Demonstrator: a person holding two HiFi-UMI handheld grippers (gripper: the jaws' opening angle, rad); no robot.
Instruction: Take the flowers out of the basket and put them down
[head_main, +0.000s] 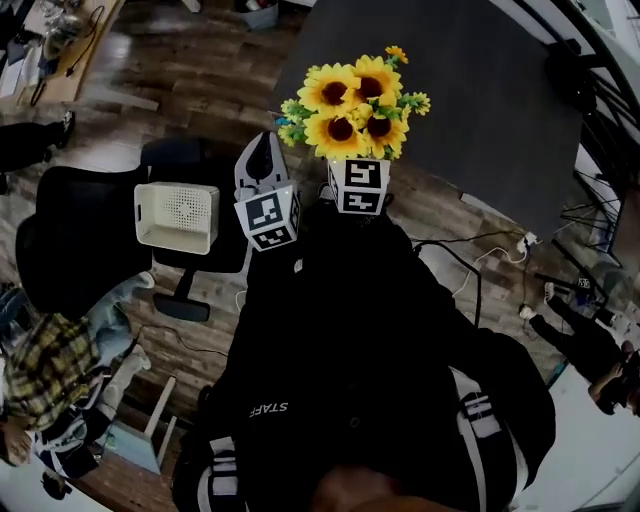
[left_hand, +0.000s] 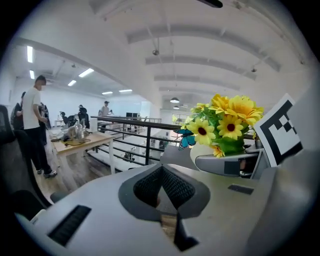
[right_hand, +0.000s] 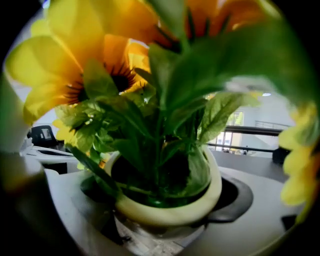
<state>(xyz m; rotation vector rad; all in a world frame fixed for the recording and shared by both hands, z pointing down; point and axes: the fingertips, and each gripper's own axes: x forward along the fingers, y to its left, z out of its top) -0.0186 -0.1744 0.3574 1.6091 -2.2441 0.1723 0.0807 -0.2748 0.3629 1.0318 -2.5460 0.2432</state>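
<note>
A bunch of yellow sunflowers (head_main: 355, 105) with green leaves stands in a cream pot (right_hand: 165, 212). My right gripper (head_main: 352, 152) is shut on that pot and holds it upright in the air; its jaws press the pot's sides in the right gripper view. The flowers (right_hand: 125, 85) fill most of that view. My left gripper (head_main: 264, 152) hangs beside it on the left, shut with nothing between its pads (left_hand: 172, 187). The left gripper view shows the flowers (left_hand: 225, 125) and the right gripper (left_hand: 235, 162) close on its right. The white basket (head_main: 140, 215) rests on a black chair, left of both grippers.
A dark grey table (head_main: 450, 90) lies beyond the flowers. A black chair (head_main: 80, 240) stands at the left over a wood floor. Cables (head_main: 500, 250) run along the floor at the right. A person in a plaid shirt (head_main: 45, 370) is at the lower left.
</note>
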